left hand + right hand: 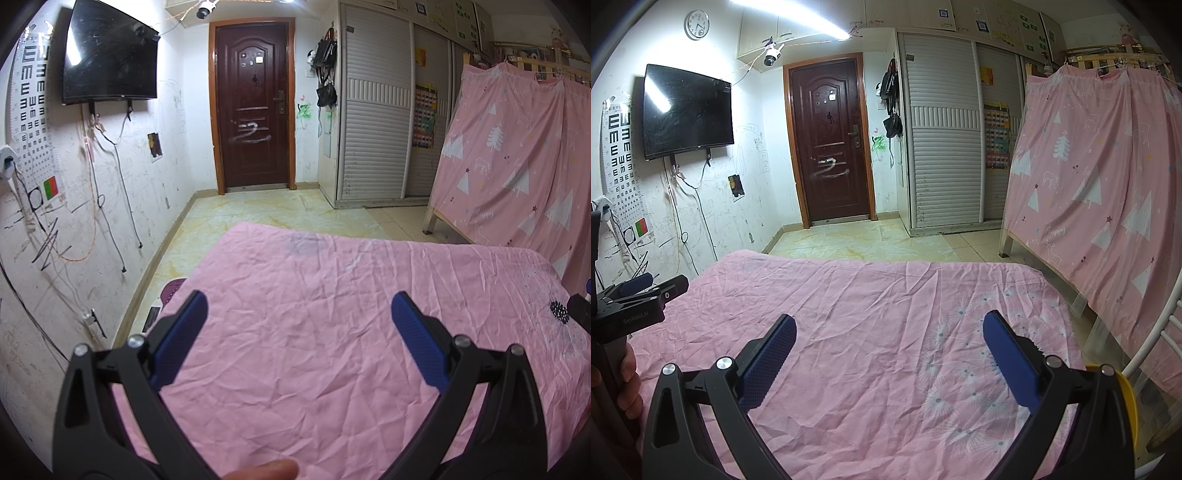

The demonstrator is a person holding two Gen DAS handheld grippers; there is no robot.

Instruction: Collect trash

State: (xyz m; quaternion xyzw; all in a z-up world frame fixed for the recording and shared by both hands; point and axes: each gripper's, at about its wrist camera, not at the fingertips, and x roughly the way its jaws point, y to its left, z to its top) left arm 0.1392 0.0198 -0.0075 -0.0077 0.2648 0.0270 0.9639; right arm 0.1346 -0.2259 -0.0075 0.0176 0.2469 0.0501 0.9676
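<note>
both grippers — left gripper, right gripper — hung over the pink bed, fingers spread and empty; no trash showed, so searching likely came next.

The one thing here I can tie to trash is a yellow container, low on the right, just beside the right edge of the bed. Only a curved strip of its smooth, bright yellow rim shows. The rest sits behind the black frame of my right gripper, so I cannot tell its shape, whether it stands upright, or what it holds. It sits lower than the pink sheet.
</note>
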